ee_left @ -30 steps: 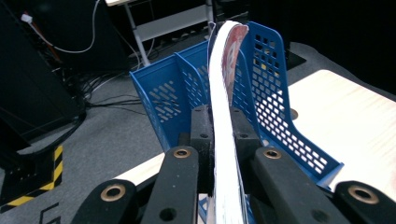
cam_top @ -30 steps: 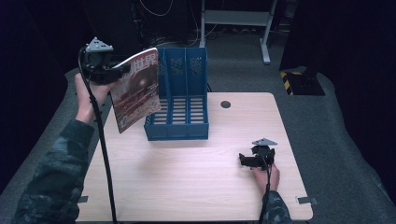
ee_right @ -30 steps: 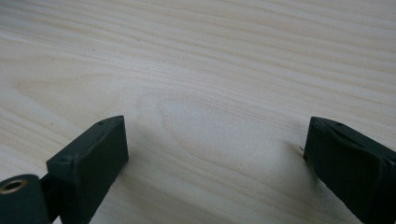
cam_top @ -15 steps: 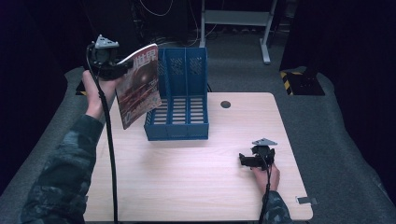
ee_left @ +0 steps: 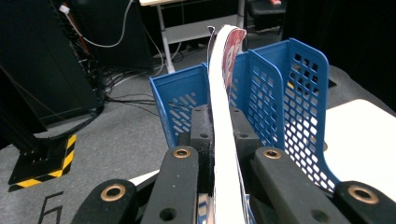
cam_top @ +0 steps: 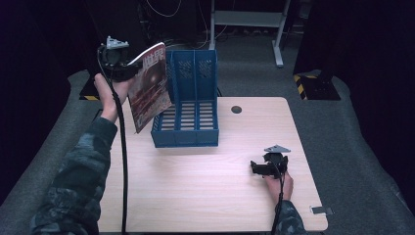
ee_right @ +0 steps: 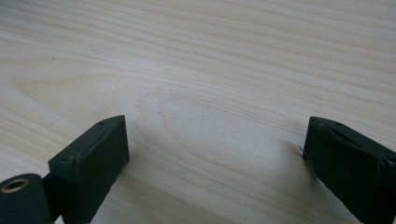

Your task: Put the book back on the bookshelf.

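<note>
On the wooden table [cam_top: 205, 191] stands a blue file rack [cam_top: 188, 105], beside whose left compartment a magazine [cam_top: 149, 85] hangs tilted, clamped in the left gripper [cam_top: 128, 70], while the right gripper [cam_top: 259, 168] rests on the tabletop, jaws wide apart, holding nothing.

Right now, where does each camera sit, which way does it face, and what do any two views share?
High view: above the person's side, facing forward and down on the table; both forearms, the left gripper clamping the magazine, and the right gripper low over the table.
Left gripper view: on the left gripper, looking along its fingers at the magazine's edge and the blue rack.
Right gripper view: on the right gripper, facing bare tabletop between open fingers.
Shared: the high and left gripper views both show magazine and rack.
</note>
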### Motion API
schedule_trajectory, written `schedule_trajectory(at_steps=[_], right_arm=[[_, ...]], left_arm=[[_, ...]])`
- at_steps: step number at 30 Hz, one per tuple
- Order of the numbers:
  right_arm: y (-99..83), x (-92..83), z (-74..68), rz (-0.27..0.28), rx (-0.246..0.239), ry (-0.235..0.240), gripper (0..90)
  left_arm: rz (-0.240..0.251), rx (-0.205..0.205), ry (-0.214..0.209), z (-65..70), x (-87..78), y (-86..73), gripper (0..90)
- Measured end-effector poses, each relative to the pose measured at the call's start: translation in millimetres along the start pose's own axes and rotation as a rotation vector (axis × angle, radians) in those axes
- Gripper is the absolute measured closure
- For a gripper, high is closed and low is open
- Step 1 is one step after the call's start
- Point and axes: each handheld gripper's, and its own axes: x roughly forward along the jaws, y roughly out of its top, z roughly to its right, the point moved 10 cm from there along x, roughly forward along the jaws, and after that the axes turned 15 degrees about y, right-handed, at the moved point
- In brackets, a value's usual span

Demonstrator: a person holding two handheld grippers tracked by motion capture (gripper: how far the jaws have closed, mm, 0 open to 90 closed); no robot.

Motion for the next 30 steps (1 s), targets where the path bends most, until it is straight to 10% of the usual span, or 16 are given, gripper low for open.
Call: schedule_trajectory(at_steps=[30], right_arm=[[0.3, -0.2, -0.3, 0.005, 0.005, 0.000, 8.5]], left_arm=[[0.054, -0.114, 0.062, 18.1, 27.2, 7.7, 83.7]])
